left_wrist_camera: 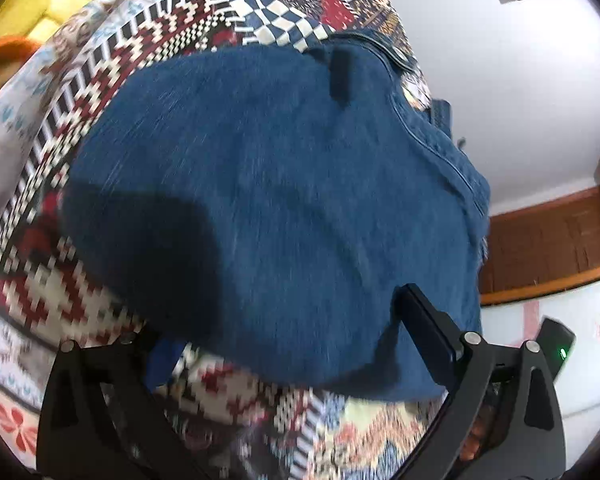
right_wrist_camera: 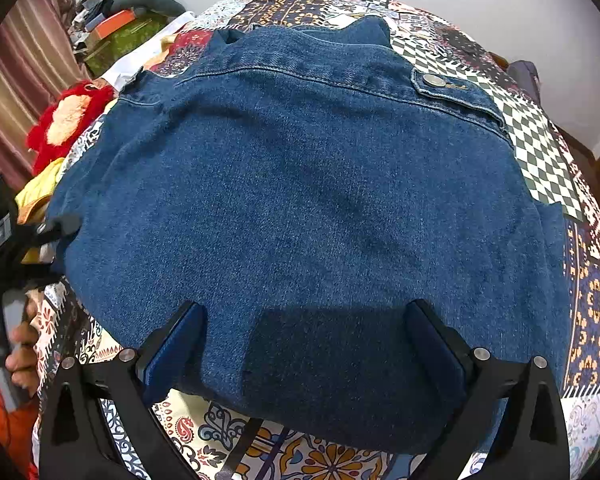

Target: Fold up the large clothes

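From the left wrist we see the denim jacket (left_wrist_camera: pixel 268 208) lying on the patchwork bedspread (left_wrist_camera: pixel 100 92), filling the frame's middle. Our left gripper (left_wrist_camera: pixel 288 344) sits at 6 o'clock, fingers spread wide; the picture is blurred, so the near hem possibly lies between them, ungripped.

From the right wrist the jacket (right_wrist_camera: pixel 300 208) lies flat, its metal button (right_wrist_camera: pixel 432 79) at 1 o'clock. Our right gripper (right_wrist_camera: pixel 304 340) at 6 o'clock is released, fingers apart over the hem. A hand (right_wrist_camera: pixel 20 352) shows at 8 o'clock.
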